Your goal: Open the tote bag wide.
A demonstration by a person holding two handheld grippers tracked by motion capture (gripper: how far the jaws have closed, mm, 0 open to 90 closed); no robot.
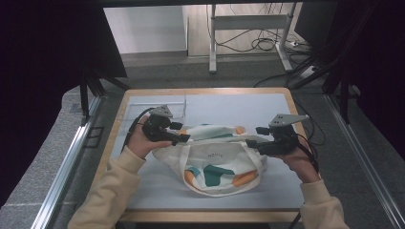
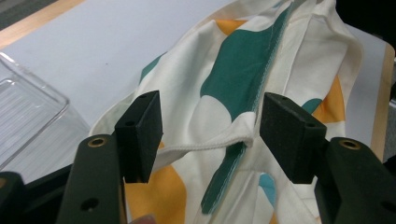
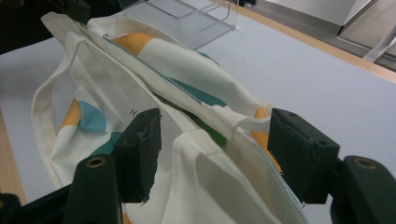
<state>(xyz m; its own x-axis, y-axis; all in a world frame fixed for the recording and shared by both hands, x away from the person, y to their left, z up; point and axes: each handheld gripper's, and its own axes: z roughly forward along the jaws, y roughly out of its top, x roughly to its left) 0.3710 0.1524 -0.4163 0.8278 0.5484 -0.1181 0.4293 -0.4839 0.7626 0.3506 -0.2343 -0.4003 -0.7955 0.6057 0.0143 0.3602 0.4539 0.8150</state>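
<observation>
Near the front edge of the worktop (image 1: 143,202): a cloth bag (image 1: 217,160). Left gripper (image 1: 180,132) jaws open astride its rim. Right gripper (image 1: 255,137) jaws open over a strap (image 3: 196,186).

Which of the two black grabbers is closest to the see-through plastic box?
The left gripper, at the bag's left end. The clear box sits just behind it, while the right gripper is across the bag, far from the box.

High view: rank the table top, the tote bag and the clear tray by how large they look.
1. Table top, largest.
2. Tote bag, across the middle.
3. Clear tray, unsure: it is see-through, faint, and partly behind the left gripper.
</observation>
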